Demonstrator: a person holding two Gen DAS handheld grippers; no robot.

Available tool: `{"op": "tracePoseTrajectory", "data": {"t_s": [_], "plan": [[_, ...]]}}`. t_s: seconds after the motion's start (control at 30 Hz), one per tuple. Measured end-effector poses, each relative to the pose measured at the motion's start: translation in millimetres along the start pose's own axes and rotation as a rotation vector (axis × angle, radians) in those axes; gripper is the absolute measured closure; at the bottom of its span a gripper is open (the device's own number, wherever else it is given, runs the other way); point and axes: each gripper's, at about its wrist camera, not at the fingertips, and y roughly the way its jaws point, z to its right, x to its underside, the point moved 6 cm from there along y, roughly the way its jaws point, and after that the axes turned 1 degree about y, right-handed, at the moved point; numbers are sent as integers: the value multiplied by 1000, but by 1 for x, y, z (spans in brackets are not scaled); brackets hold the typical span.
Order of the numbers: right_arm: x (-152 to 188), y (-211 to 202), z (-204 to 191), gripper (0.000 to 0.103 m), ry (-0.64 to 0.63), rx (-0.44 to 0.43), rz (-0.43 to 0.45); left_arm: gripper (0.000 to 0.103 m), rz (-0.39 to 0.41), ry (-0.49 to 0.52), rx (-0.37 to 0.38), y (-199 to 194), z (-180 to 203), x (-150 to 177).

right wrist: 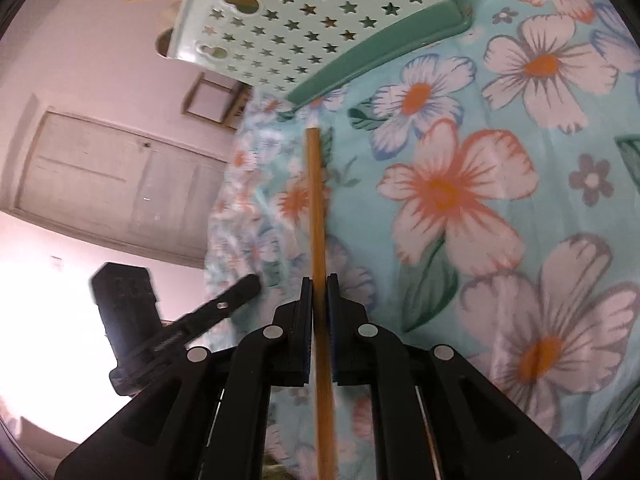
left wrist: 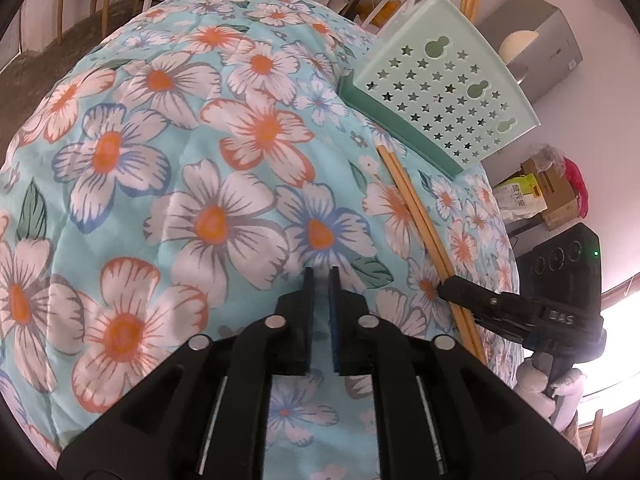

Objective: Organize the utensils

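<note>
Gripping the pair of long tan wooden chopsticks [right wrist: 318, 216] | right gripper [right wrist: 319, 280] clamped low on them, tips near the mint star-perforated plastic holder [right wrist: 304, 12] on the floral-clothed tabletop [right wrist: 500, 200] | left gripper [left wrist: 321, 274] nearly closed, empty | risk: sticks could pivot, separate or miss the holder.

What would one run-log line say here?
right gripper: shut on wooden chopsticks | left gripper: empty | mint-green star-holed plastic holder: on floral cloth

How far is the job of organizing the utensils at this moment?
Done: some utensils already stand in the holder, with sticks and a pale handle above its rim. In hand: the right gripper is shut on the chopsticks, which lie on the cloth. Left: lifting them into the holder. The left gripper holds nothing.
</note>
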Motion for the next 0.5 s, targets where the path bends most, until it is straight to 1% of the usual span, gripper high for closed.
{"op": "tracePoseTrajectory", "data": {"t_s": [0.03, 0.07, 0.13, 0.2, 0.23, 0.27, 0.33, 0.37, 0.4, 0.5], "plan": [[1, -1, -2, 96, -10, -7, 0, 89, 0, 10, -2, 0, 3, 0], [0, 3, 0, 96, -36, 44, -1, 87, 0, 19, -6, 0, 5, 0], [0, 5, 8, 96, -44, 109, -5, 81, -1, 36, -11, 1, 10, 0], [1, 2, 7, 96, -26, 73, -1, 79, -5, 55, -16, 2, 15, 0], [1, -2, 2, 96, -45, 49, 11, 76, -7, 67, -18, 2, 19, 0], [1, -5, 0, 96, -63, 44, 19, 75, -7, 77, -19, 3, 22, 0], [0, -10, 3, 96, -97, 90, 18, 66, -9, 92, -21, 6, 30, -1], [0, -10, 7, 96, -103, 125, 17, 64, -11, 103, -24, 8, 34, -2], [1, -11, 10, 96, -101, 134, 15, 61, -13, 112, -28, 10, 37, -3], [1, -17, 13, 96, -101, 118, 22, 57, -17, 167, -42, 17, 53, -5]]}}
